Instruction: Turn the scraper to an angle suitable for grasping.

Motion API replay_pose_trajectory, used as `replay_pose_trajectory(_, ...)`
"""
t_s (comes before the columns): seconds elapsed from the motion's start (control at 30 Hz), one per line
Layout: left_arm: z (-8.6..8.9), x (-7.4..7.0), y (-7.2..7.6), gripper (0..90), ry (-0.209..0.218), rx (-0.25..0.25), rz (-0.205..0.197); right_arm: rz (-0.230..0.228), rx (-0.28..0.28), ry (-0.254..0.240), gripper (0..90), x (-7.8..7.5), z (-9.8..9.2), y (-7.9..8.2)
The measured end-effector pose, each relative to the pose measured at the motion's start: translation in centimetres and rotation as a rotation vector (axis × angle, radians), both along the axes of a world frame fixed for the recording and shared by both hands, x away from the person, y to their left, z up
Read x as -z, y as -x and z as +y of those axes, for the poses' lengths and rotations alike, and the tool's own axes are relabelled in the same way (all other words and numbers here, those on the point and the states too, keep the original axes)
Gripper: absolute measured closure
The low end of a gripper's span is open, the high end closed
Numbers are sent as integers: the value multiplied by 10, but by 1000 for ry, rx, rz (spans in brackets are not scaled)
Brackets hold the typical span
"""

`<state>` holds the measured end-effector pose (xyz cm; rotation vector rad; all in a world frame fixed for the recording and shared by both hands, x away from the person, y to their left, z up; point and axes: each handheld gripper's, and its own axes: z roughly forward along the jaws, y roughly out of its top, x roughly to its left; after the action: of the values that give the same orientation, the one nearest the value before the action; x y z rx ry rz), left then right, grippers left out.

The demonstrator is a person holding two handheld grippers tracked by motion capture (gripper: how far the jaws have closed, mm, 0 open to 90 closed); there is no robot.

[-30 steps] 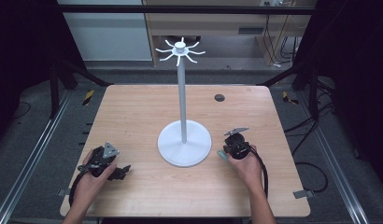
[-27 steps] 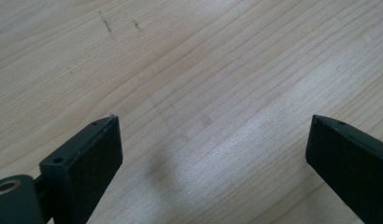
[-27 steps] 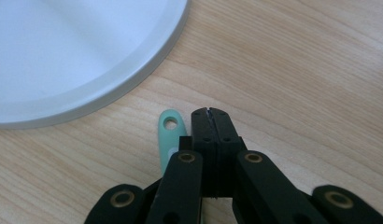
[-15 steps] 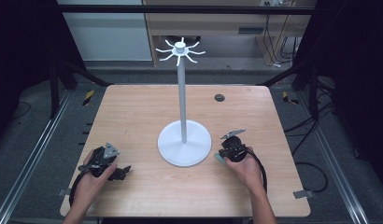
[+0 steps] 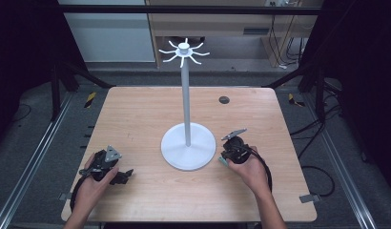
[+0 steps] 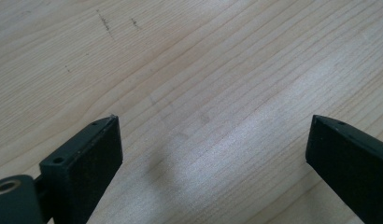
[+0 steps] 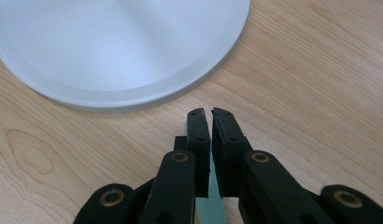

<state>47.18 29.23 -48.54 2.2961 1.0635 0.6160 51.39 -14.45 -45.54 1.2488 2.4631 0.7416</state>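
The right gripper lay low on the wooden table, just beside the round base of the white stand, its jaws almost pressed together with a thin slit between the pads; they had just been opening slightly, and a pale green piece showed low between them, though whether it was pinched could not be told. The left gripper rested near the table's front left corner, well apart from the stand, its jaws spread wide over bare wood.
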Motion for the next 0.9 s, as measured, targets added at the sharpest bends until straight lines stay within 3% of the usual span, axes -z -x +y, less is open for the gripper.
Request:
replay_pose_trajectory(0.5,0,0,0,36,4,4,-1,43,-15,51,679,-1,3,-5)
replay_pose_trajectory(0.63,0,0,0,35,5,4,-1,87,-31,60,605,1,3,-8)
replay_pose_trajectory(0.9,-1,0,0,36,5,8,-1,140,-46,104,636,5,6,-16)
